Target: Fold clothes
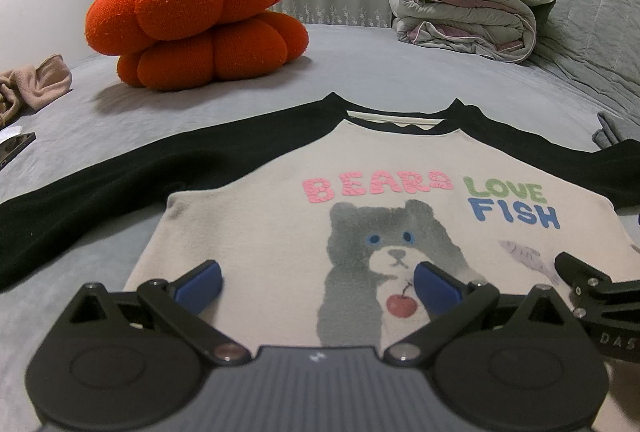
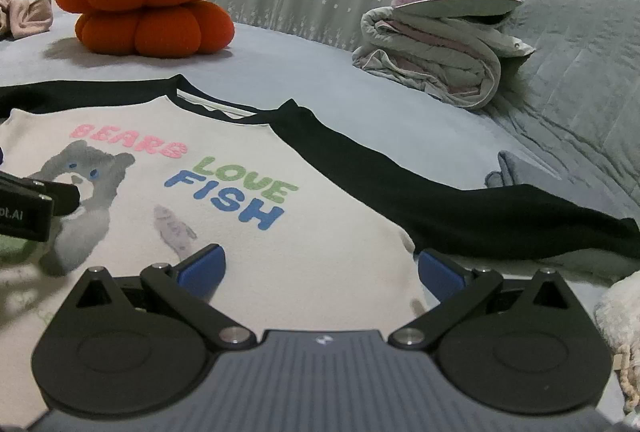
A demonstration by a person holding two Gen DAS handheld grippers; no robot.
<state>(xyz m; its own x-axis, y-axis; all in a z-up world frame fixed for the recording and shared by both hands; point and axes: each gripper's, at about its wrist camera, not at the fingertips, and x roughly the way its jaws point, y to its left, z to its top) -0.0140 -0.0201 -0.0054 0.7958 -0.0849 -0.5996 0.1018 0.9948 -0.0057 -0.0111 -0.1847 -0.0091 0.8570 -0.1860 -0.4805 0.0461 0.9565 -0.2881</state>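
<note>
A cream shirt (image 1: 260, 224) (image 2: 328, 252) with black sleeves lies flat and face up on the grey bed, a grey bear and "BEARS LOVE FISH" printed on its chest. Both sleeves are spread out sideways. My left gripper (image 1: 318, 282) hovers open over the shirt's lower front, its blue pads apart with nothing between them. My right gripper (image 2: 322, 272) is open too, over the lower right part of the body near the right sleeve (image 2: 460, 208). Part of the right gripper's black frame (image 1: 588, 284) shows at the right of the left wrist view.
Two stacked orange pumpkin cushions (image 1: 200, 12) sit at the back left. A folded grey quilt with a purple pillow (image 1: 476, 4) lies at the back right. A beige garment (image 1: 36, 84) and a phone (image 1: 14, 148) lie at the left edge. A small grey cloth (image 2: 516, 168) lies beside the right sleeve.
</note>
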